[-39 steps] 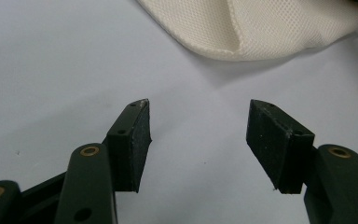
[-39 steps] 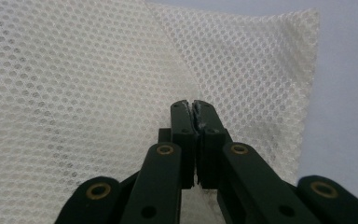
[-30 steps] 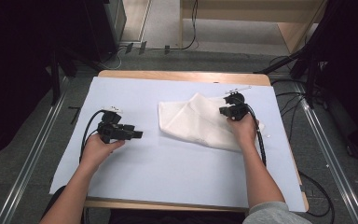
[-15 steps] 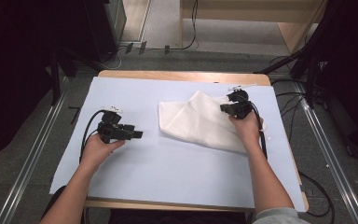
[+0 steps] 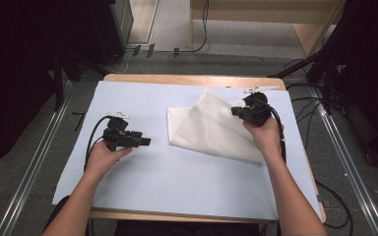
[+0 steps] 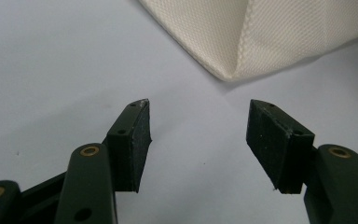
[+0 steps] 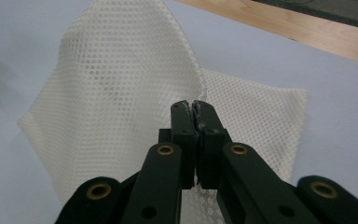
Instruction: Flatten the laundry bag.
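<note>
Two claws: both over the table [image 5: 142,196]
Left claw [image 6: 198,133]: jaws apart, nothing between, left of centre
Right claw [image 7: 196,112]: clamped on cloth edge, upper right
Cloth [image 5: 211,128]: white mesh, centre-right, one corner lifted off table

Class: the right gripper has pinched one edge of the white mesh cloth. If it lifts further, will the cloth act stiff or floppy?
Probably floppy: the white mesh cloth bends and drapes from the right gripper while the rest lies flat. Likely light, since a thin pinch raises it. Its open weave may snag.
</note>
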### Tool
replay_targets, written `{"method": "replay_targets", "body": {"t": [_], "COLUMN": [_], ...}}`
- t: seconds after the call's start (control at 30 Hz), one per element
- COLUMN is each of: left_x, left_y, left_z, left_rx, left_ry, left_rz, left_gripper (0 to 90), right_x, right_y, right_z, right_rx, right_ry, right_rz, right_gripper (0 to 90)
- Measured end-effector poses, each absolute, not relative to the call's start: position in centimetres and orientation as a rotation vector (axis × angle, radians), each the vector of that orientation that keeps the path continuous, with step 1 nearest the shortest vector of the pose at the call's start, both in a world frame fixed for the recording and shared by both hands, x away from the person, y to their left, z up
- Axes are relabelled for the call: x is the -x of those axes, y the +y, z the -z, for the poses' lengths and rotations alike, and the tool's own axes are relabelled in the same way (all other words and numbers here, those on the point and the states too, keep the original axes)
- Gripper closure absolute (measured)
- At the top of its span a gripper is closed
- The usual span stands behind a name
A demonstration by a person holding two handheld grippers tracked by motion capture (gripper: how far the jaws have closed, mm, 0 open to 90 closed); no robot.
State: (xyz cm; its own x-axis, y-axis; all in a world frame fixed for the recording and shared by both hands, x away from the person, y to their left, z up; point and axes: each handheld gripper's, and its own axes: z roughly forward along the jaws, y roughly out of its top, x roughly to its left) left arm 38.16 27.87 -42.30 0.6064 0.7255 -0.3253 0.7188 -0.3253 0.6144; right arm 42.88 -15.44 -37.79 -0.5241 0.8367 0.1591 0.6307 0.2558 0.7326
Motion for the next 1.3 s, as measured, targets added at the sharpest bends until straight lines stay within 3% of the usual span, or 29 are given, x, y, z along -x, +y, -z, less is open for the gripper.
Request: {"method": "replay_targets", "body": {"t": [0.6, 1.3], "left_x": [-38.2, -38.4], "left_y": [27.7, 27.2], "left_z": [42.3, 42.4], "left_rx": [-2.085, -2.100], "left_ry": [1.134, 1.121], "left_rz": [-0.009, -0.002], "left_gripper": [40.8, 40.7], "right_x": [-37.9, -34.1], "right_y": [-14.7, -13.6], "right_z": [36.3, 38.4], "right_rx": [-1.299, -1.268], "right_ry": [2.358, 2.457], "right_rz": [-1.185, -1.221], "right_gripper": [89.8, 88.8]}}
